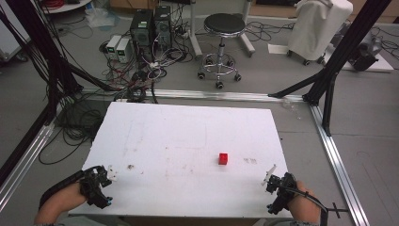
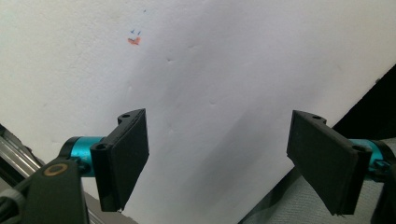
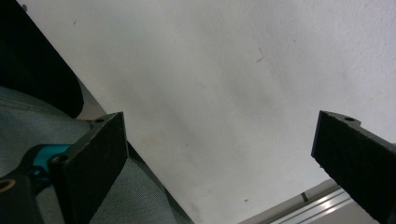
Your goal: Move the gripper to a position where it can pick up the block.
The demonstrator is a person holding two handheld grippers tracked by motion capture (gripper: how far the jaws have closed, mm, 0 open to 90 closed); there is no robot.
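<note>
While both your hands rest at the near corners of the white rectangular worktop (image 1: 188,132), nothing is picked up yet. Your left hand-held gripper (image 1: 111,173) sits at the near left corner, jaws spread wide over bare board with nothing between them. Move right and the small red cube (image 1: 223,158) stands alone, right of centre, well apart from both tools. Your right hand-held gripper (image 1: 270,175) waits at the near right corner, also wide and empty. No container is on the board; reaching, gripping and moving all remain.
</note>
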